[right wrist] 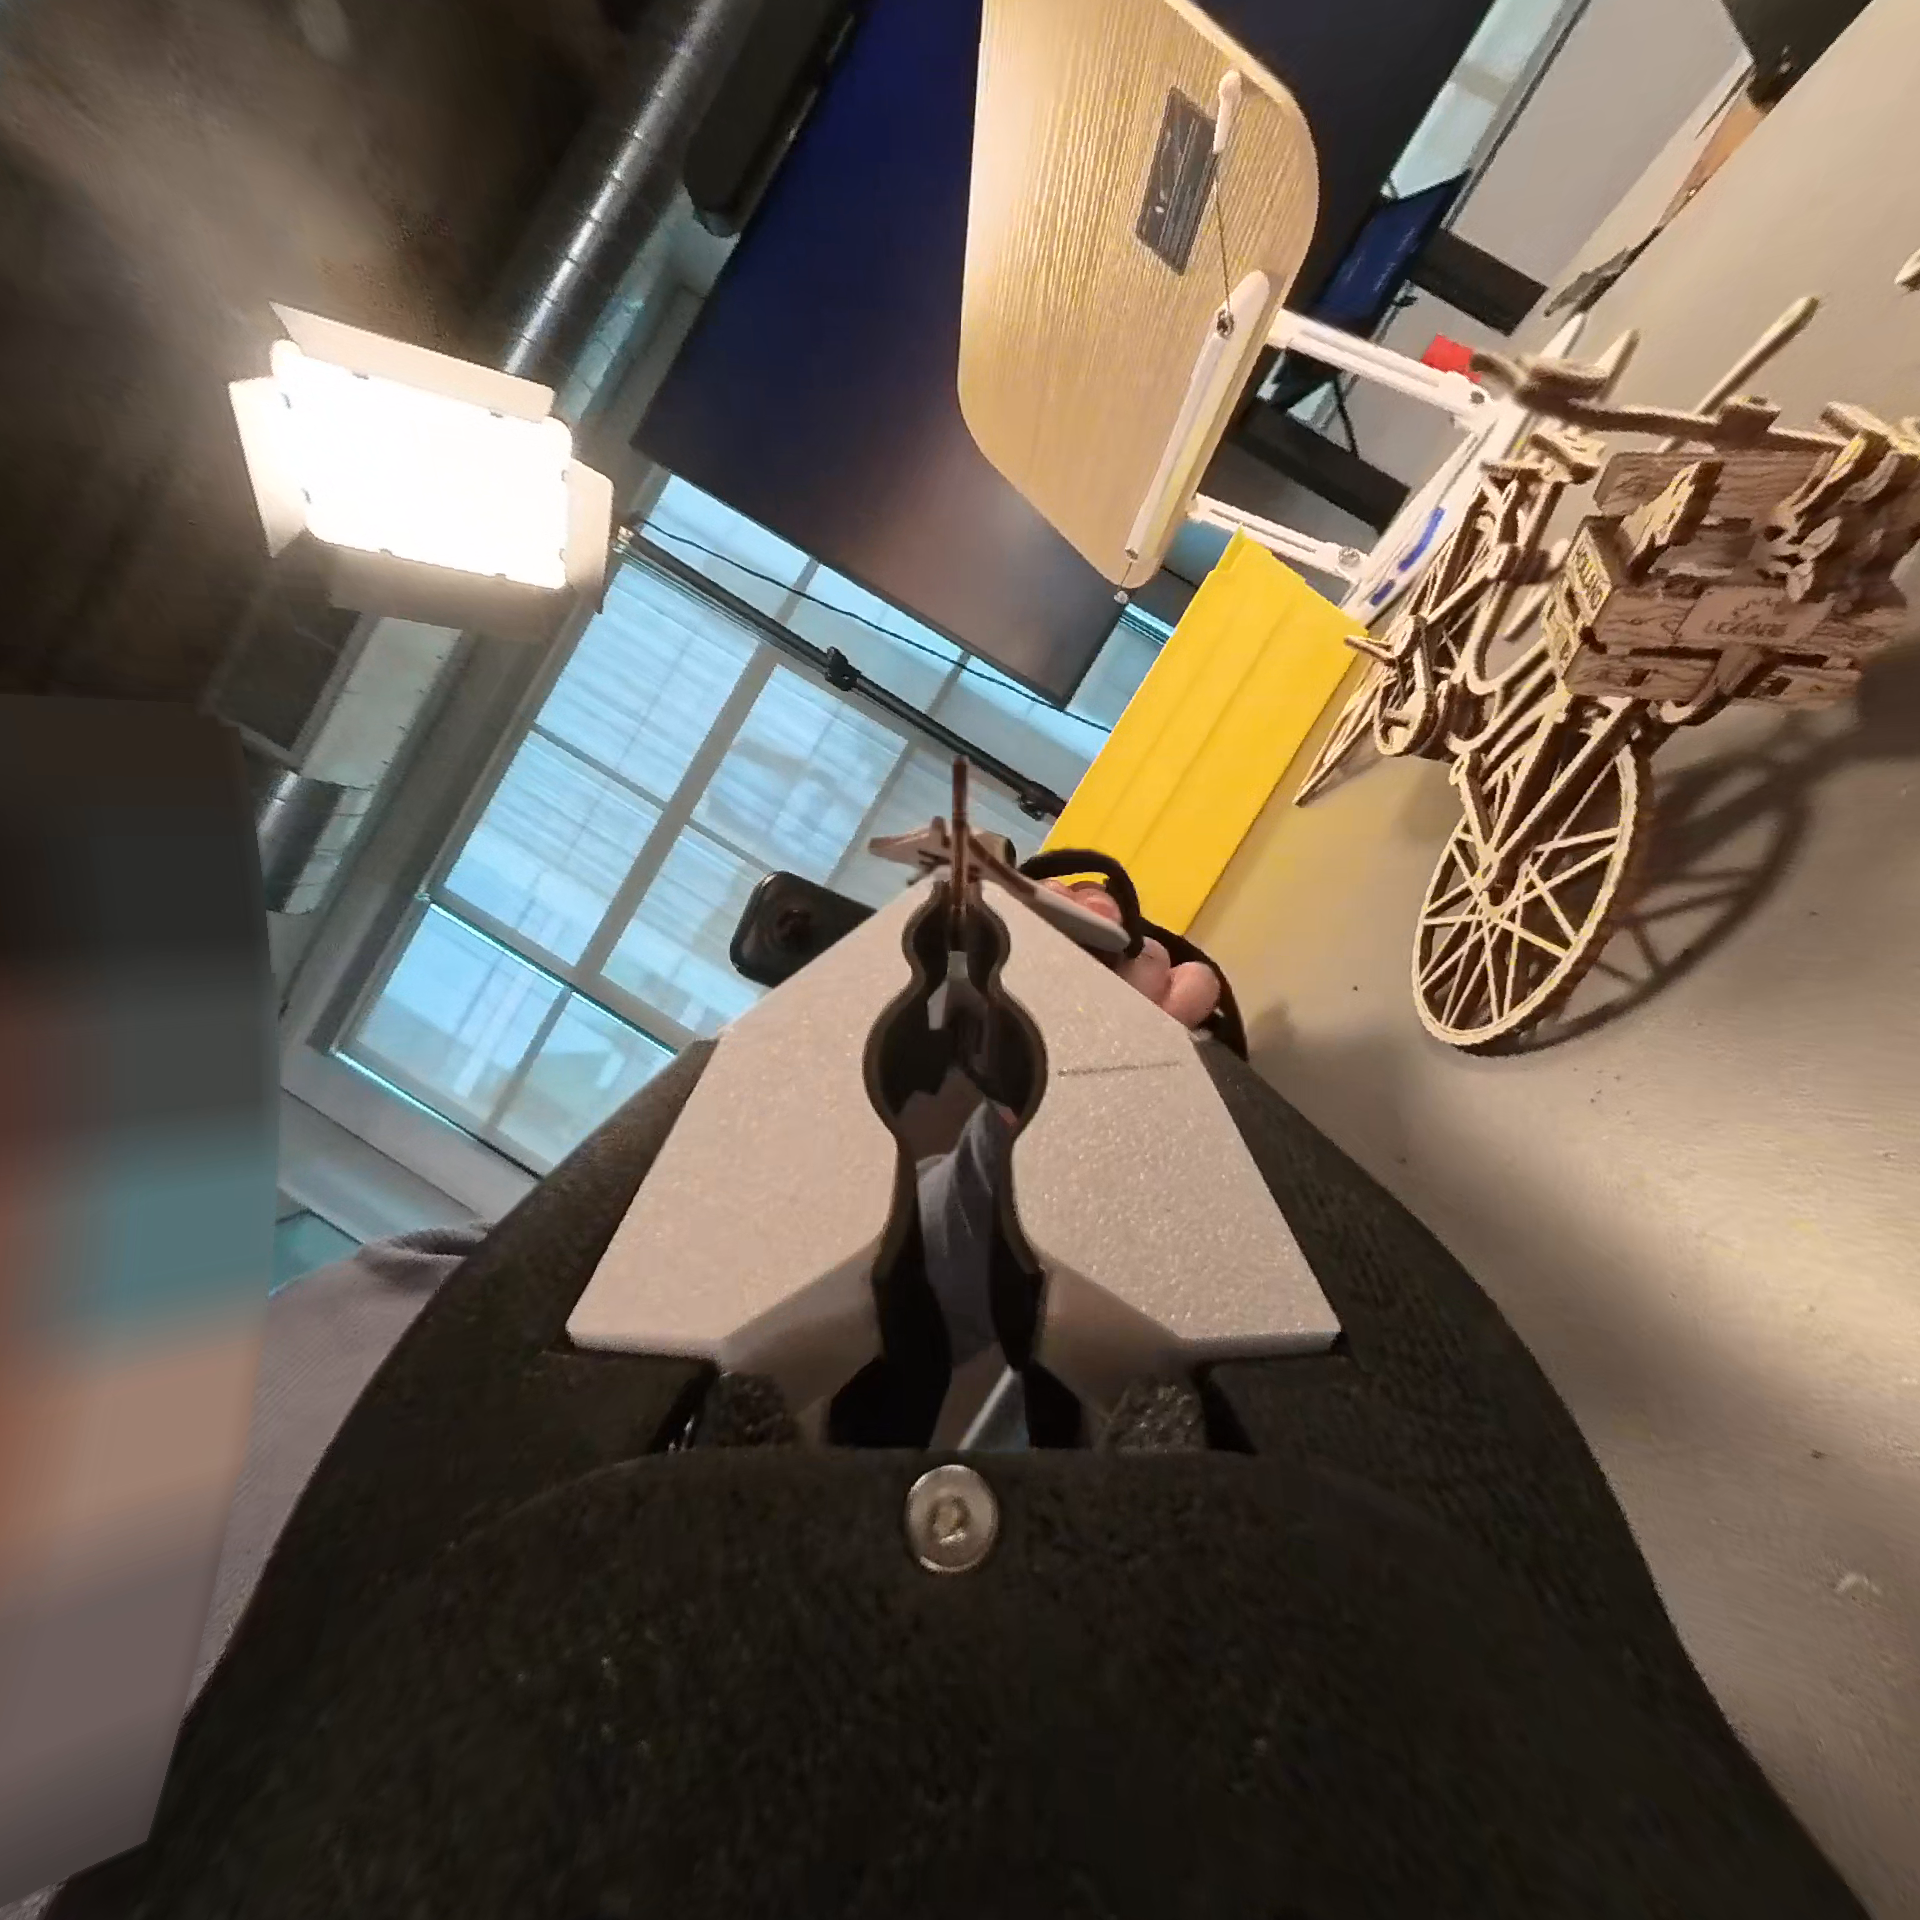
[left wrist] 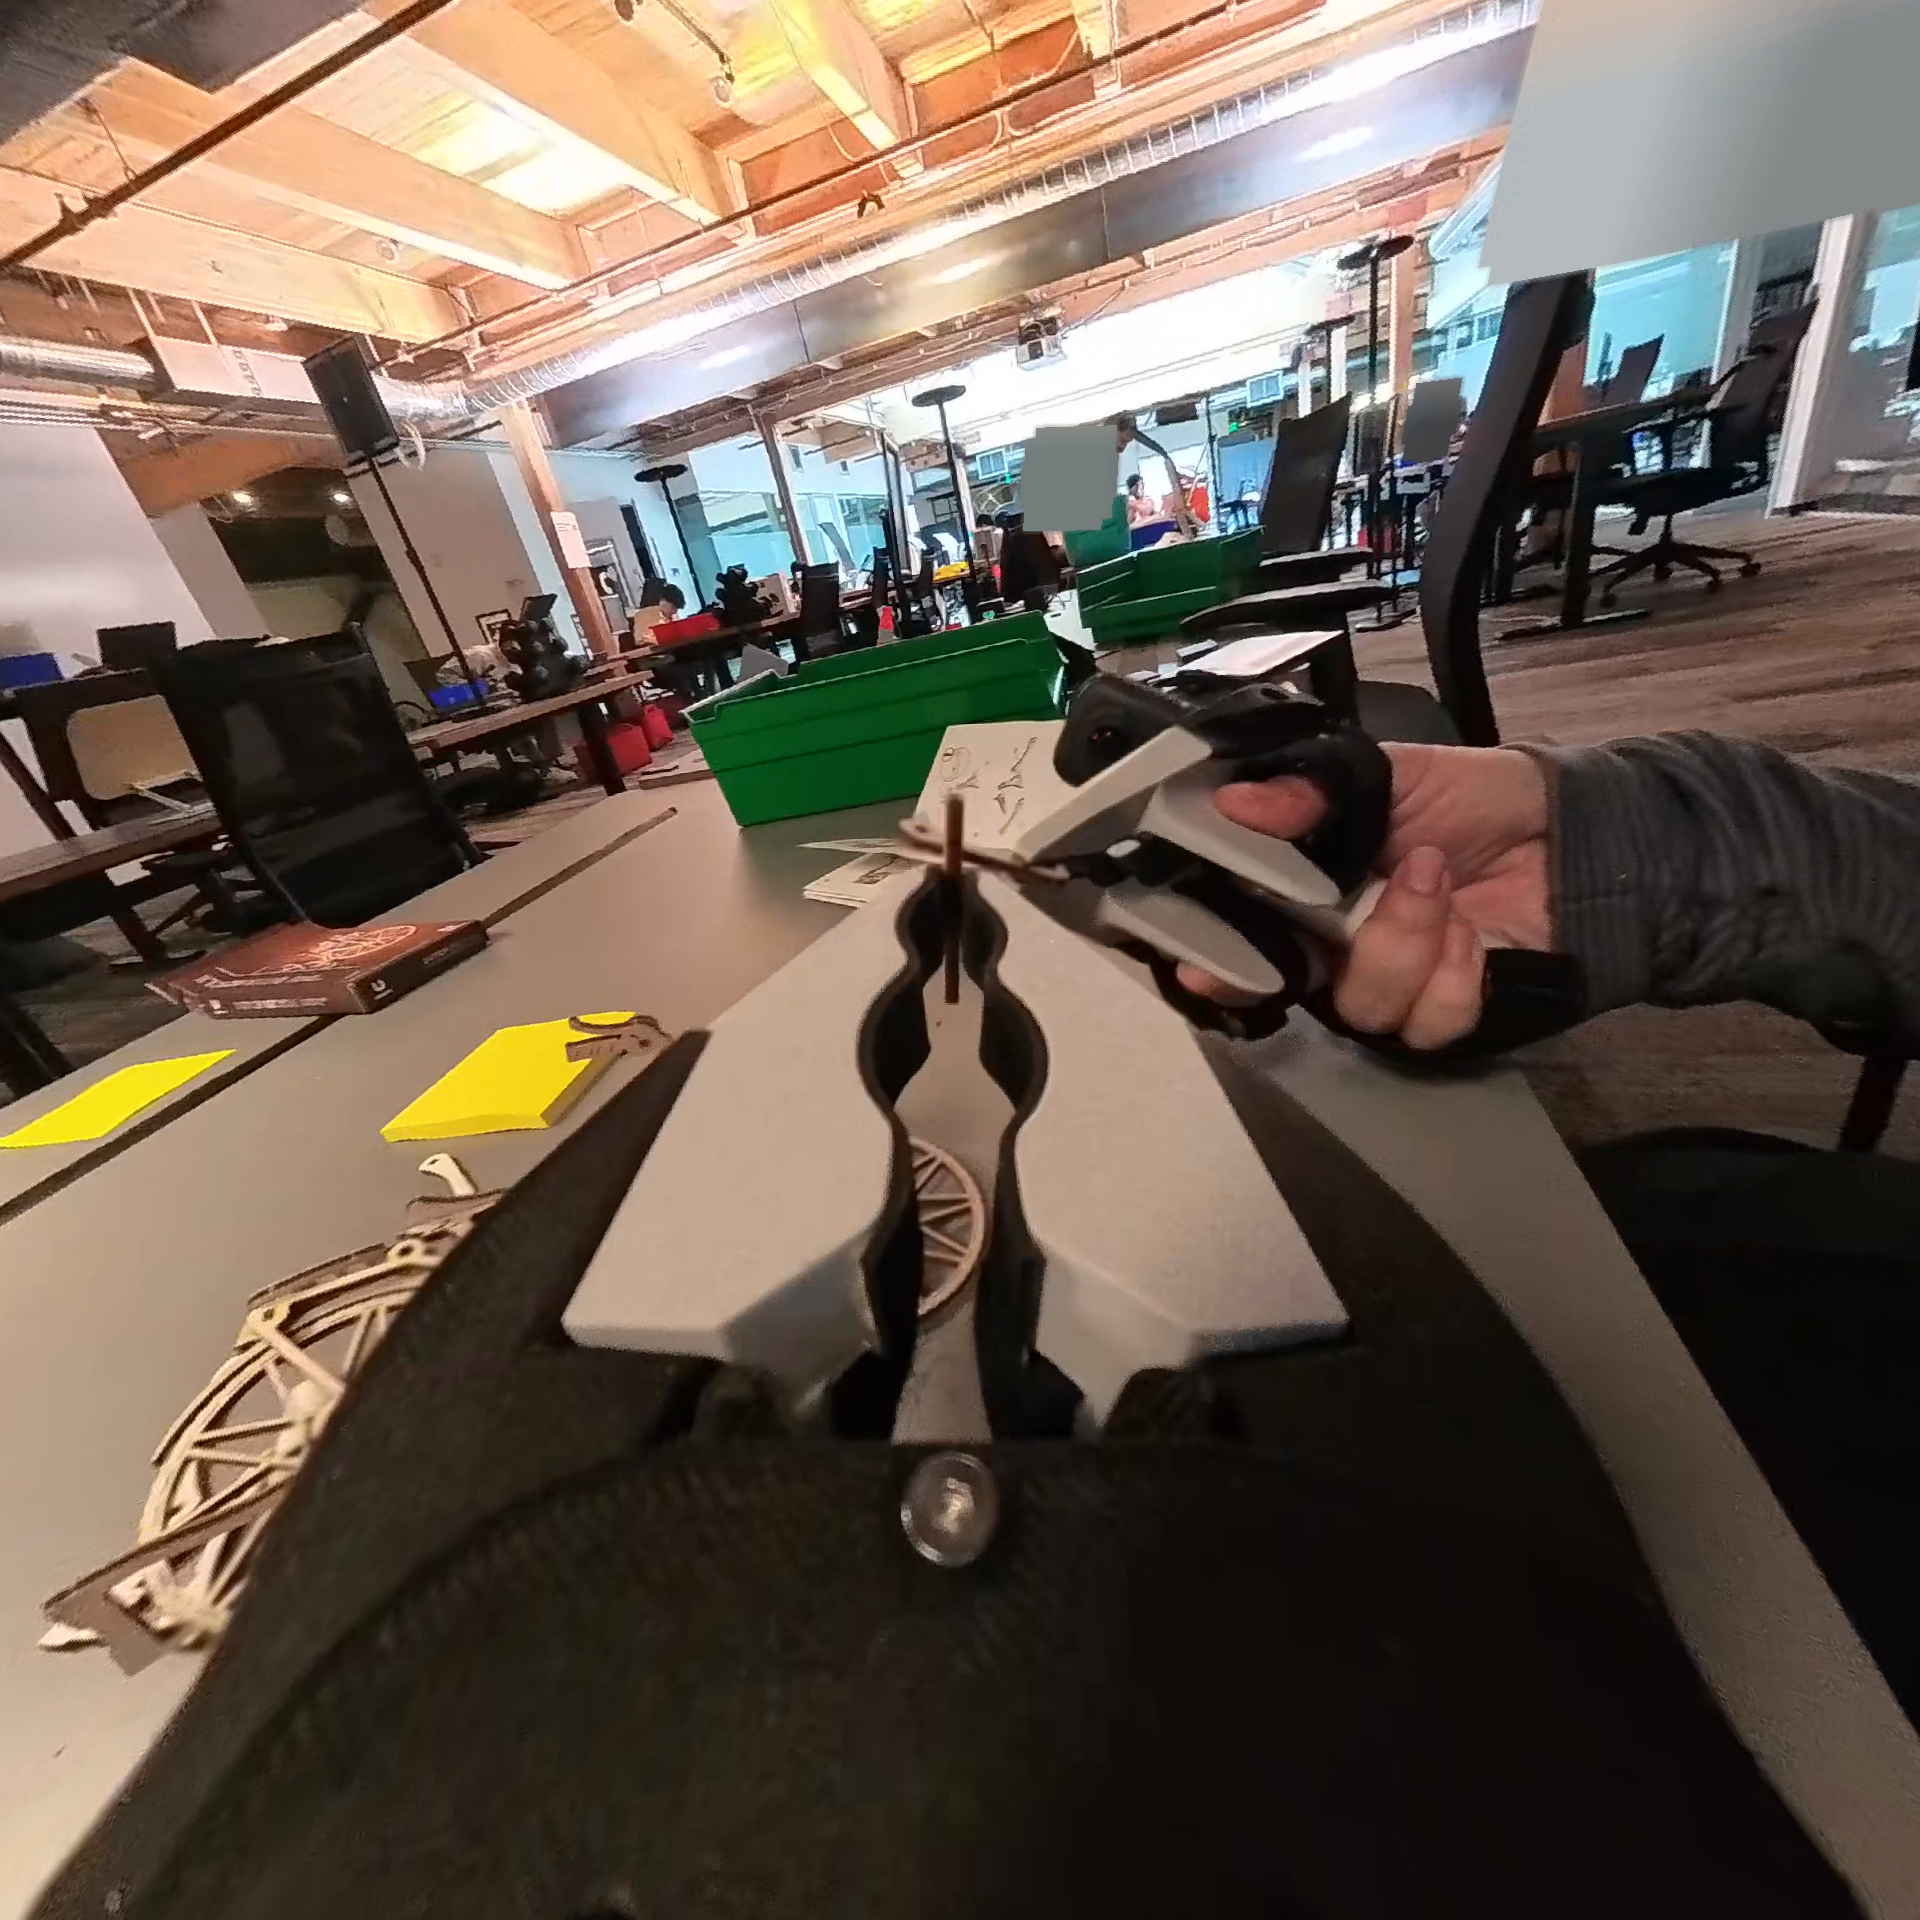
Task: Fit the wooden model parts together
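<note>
In the left wrist view my left gripper [left wrist: 951, 899] is shut on a thin dark wooden stick [left wrist: 952, 935] that stands upright between its tips. My right gripper [left wrist: 1039, 868] comes in from the right, held in a hand, and is shut on a small flat wooden part [left wrist: 940, 840] that sits across the stick's upper end. In the right wrist view my right gripper [right wrist: 956, 909] holds that flat part [right wrist: 958, 831] edge-on, crossed with the stick [right wrist: 914, 844]; the left gripper [right wrist: 1070, 920] shows just behind. The wooden bicycle model [right wrist: 1507, 748] with a crate [right wrist: 1704, 592] stands on the grey table [right wrist: 1662, 1247].
The bicycle's wheels show at lower left [left wrist: 260, 1455]. Two yellow pads [left wrist: 509, 1081], one bearing a small wooden part [left wrist: 613, 1039], a brown box [left wrist: 322, 966], paper sheets [left wrist: 977, 790] and green bins [left wrist: 873, 717] lie farther back. An office chair [left wrist: 1507, 582] stands beyond the table's right edge. My two grippers' fingertips are within a few centimetres of each other.
</note>
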Motion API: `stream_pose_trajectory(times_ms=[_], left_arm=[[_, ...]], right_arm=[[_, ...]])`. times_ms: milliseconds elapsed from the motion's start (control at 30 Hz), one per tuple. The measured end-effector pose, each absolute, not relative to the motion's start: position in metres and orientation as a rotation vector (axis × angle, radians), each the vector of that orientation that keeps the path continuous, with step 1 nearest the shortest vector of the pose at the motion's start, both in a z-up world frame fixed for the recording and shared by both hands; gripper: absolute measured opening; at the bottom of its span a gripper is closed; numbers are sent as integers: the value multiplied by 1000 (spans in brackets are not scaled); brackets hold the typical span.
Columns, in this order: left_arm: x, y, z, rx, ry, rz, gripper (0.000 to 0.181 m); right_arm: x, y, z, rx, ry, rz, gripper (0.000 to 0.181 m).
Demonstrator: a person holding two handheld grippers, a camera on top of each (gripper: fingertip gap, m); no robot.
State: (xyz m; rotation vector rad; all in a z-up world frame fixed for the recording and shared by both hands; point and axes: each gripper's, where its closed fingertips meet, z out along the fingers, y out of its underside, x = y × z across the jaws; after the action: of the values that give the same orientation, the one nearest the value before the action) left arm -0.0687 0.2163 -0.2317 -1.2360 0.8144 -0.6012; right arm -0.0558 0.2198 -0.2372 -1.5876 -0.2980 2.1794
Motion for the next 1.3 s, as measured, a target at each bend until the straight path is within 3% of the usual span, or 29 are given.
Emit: stream_pose_trajectory(times_ms=[1300], left_arm=[[-65,206,-244,-1223,973,-538,0]], right_arm=[[-61,196,-250,-1722,-563,2134,0]])
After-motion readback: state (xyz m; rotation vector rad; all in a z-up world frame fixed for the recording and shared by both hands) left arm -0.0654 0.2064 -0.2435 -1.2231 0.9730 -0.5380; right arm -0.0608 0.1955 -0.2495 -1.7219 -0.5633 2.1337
